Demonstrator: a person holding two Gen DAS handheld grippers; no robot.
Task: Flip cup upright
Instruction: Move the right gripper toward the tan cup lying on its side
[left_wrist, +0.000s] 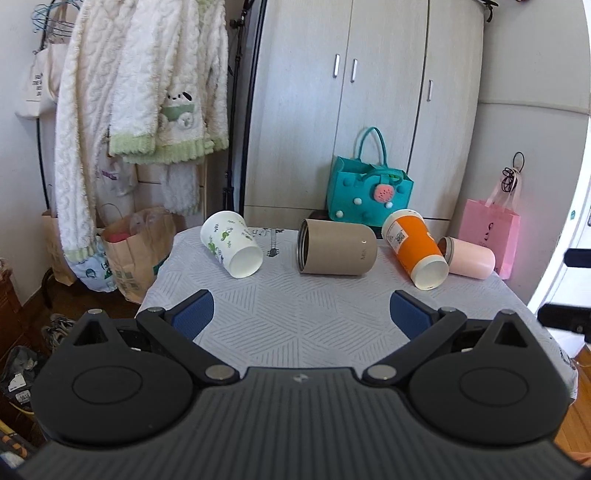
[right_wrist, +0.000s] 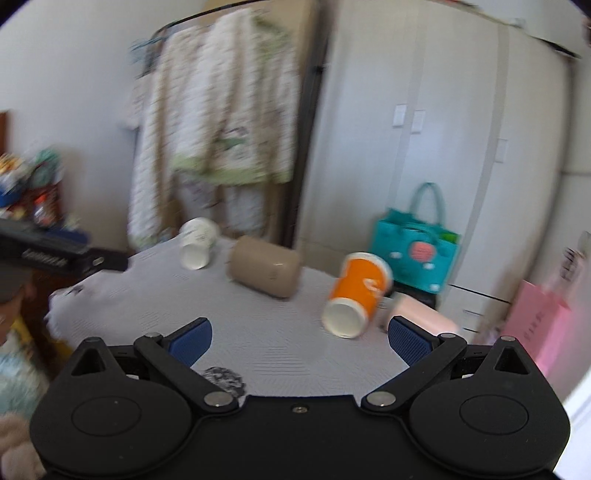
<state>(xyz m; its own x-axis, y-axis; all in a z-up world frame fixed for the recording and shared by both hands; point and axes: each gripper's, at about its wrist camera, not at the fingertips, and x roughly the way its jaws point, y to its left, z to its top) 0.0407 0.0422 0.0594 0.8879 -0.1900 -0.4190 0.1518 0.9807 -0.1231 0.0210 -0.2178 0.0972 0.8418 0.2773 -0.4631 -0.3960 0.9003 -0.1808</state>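
Several cups lie on their sides on the grey patterned table (left_wrist: 295, 317). In the left wrist view a white cup with green prints (left_wrist: 231, 248) lies at the left, a tan cup (left_wrist: 336, 252) in the middle, an orange paper cup (left_wrist: 415, 253) to its right and a pink cup (left_wrist: 469, 258) behind that. My left gripper (left_wrist: 302, 314) is open and empty, near of the cups. In the blurred right wrist view my right gripper (right_wrist: 300, 341) is open and empty, just near of the orange cup (right_wrist: 356, 293) and the pink cup (right_wrist: 421, 312). The tan cup (right_wrist: 264, 271) and white cup (right_wrist: 195, 242) lie further left.
A teal felt bag (left_wrist: 367, 194) stands behind the table against a white wardrobe (left_wrist: 369, 92). A pink paper bag (left_wrist: 489, 236) is at the far right. Fleece clothes (left_wrist: 140, 99) hang at the left above brown paper bags (left_wrist: 136, 251). The other gripper's body (right_wrist: 55, 256) shows at the left edge.
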